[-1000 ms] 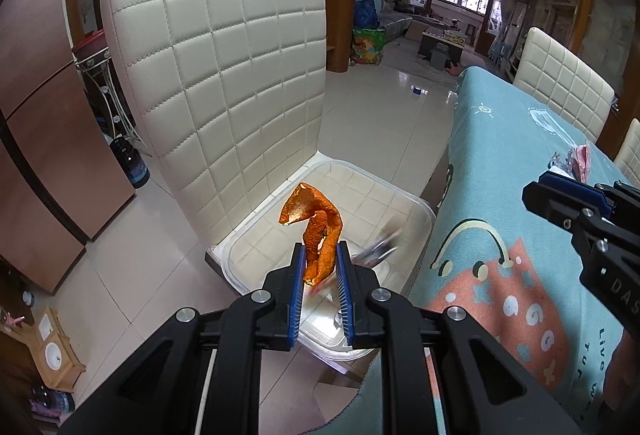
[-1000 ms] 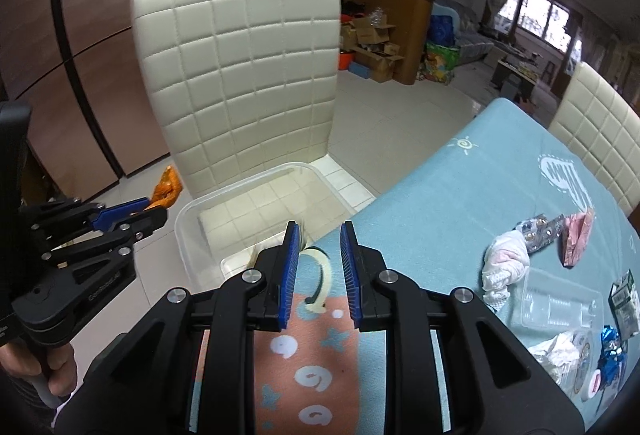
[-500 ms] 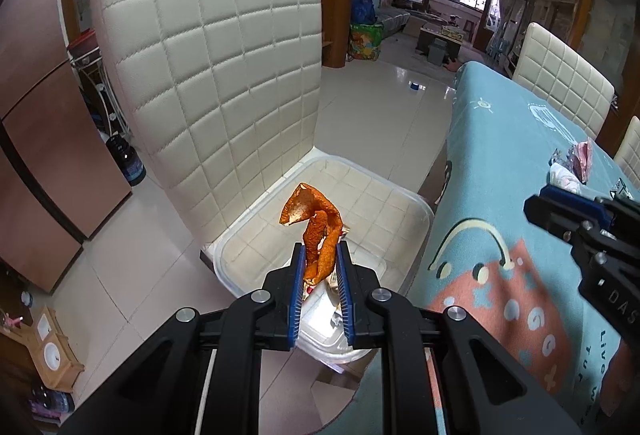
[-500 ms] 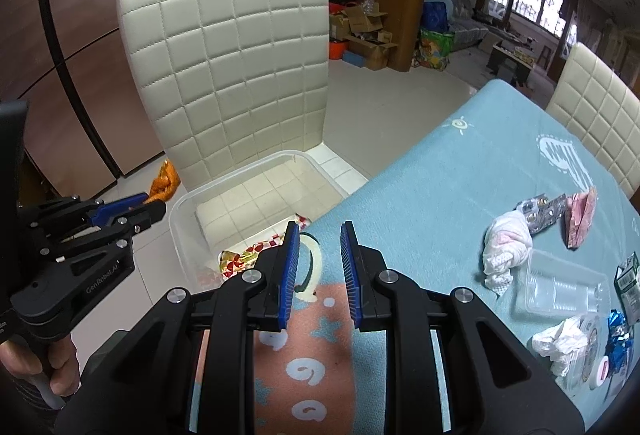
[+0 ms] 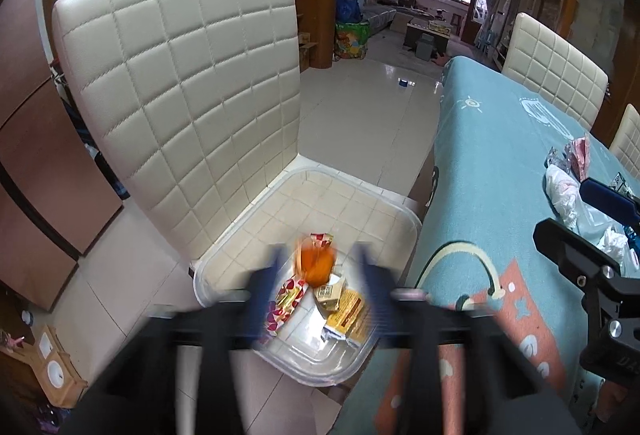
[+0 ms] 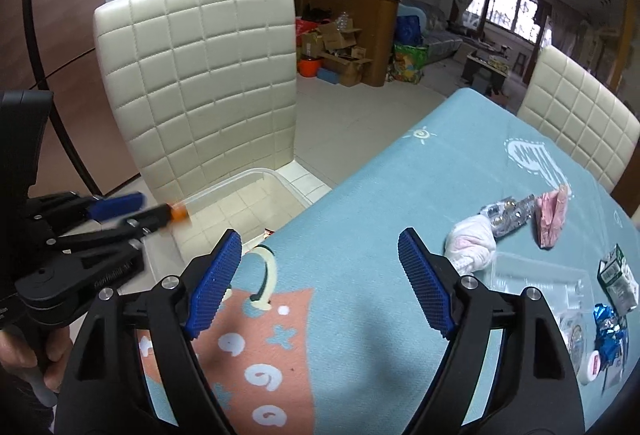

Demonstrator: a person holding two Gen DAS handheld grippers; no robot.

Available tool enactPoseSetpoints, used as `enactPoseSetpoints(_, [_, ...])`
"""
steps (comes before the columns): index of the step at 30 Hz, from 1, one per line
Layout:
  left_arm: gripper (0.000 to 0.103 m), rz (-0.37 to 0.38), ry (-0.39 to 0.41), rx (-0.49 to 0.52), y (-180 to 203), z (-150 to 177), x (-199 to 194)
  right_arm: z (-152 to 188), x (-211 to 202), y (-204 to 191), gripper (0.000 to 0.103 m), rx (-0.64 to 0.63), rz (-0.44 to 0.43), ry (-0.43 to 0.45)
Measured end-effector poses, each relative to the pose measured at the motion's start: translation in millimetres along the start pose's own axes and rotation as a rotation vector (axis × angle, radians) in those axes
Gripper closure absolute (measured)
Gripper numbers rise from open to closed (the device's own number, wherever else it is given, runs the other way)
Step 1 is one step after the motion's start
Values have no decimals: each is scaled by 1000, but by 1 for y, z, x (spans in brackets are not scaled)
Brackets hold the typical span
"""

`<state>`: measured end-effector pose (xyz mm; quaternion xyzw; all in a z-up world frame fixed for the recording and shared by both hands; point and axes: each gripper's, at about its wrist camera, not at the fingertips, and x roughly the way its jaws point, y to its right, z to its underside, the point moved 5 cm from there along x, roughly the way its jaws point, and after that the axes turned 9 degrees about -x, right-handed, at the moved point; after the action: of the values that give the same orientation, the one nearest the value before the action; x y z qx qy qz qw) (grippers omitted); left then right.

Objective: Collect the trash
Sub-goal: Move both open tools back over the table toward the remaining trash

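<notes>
A clear plastic bin (image 5: 400, 211) sits on the seat of a cream chair and holds several wrappers (image 5: 286, 299). My left gripper (image 5: 318, 275) hangs blurred over the bin's near end, its jaws opening. An orange peel (image 5: 316, 263) is loose between them, blurred, with neither pad touching it. My right gripper (image 6: 320, 259) is over the teal tablecloth (image 6: 380, 195), its jaws opening wide with nothing between them. More trash lies to its right: a pink tissue wad (image 6: 472, 239), a foil blister pack (image 6: 508, 215) and a pink wrapper (image 6: 554, 213).
The quilted chair back (image 5: 180, 95) rises behind the bin. A clear plastic tray (image 6: 536, 279), a green-and-white carton (image 6: 618, 279) and blue foil (image 6: 608, 323) lie at the table's right edge. A second cream chair (image 6: 580, 123) stands beyond the table. Tiled floor lies between chair and table.
My left jaws have sprung apart and the orange peel has dropped from their grip down toward the bin. My right jaws have gone from shut to wide apart.
</notes>
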<state>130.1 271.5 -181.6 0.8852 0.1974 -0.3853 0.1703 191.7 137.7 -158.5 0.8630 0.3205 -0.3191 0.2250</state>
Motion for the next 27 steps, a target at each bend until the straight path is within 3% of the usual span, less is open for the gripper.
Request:
enactPoseSetpoints(1, [26,4,19,-6,0,-2,-2,0,1,2,23,7,0,-4])
enactPoseSetpoints(4, [26,16,49,-4,0,-6,-7,3,0,6,22,17,-1,-10])
enactPoseSetpoints(17, [26,12,44,1,3,2,-27,12,-21,13,18,38,11,3])
enactPoseSetpoints(27, [26,67,72,108,57,16,-60,49,-65,60,16,134,102,15])
